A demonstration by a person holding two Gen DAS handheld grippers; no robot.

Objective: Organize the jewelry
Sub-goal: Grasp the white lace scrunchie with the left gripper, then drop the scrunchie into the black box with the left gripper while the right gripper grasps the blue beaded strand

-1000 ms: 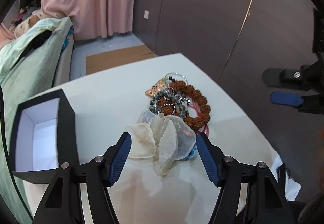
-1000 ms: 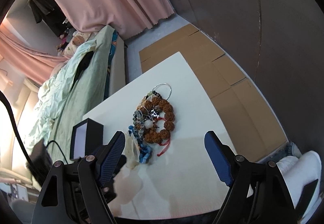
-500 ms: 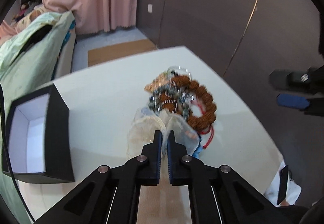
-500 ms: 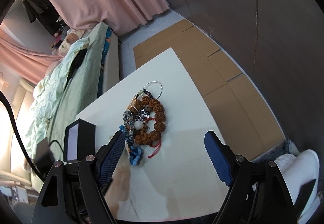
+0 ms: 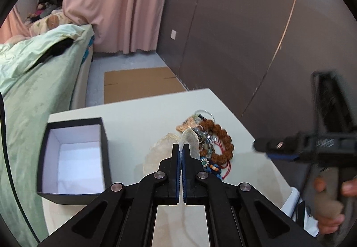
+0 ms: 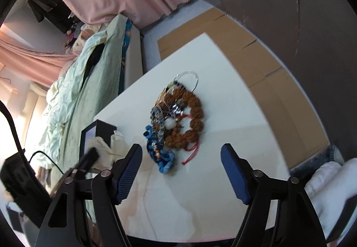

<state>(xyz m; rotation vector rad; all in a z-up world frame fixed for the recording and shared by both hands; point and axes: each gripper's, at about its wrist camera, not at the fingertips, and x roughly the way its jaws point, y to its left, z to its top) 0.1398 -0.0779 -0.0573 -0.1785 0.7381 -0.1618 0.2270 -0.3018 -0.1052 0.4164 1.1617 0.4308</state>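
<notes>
My left gripper [image 5: 180,151] is shut on a pale shell-petal ornament [image 5: 189,142] and holds it above the white table [image 5: 133,119]. The ornament also shows in the right wrist view [image 6: 104,144], beside the black box [image 6: 98,133]. A pile of jewelry stays on the table: a brown bead bracelet [image 5: 221,137] with red cord, grey beads and a blue beaded piece [image 6: 160,155]. The open black box with a white inside [image 5: 71,157] stands left of the left gripper. My right gripper [image 6: 180,171] is open and empty, above the table's near part.
A bed with a green cover [image 5: 33,73] runs along the table's left side. Pink curtains [image 5: 116,1] and a dark wall [image 5: 245,23] stand behind. Cardboard [image 6: 256,57] lies on the floor past the table's far edge.
My left gripper closed on the shell ornament, lifted it off the pile and carried it left toward the box. The right gripper came lower and closer to the jewelry pile.
</notes>
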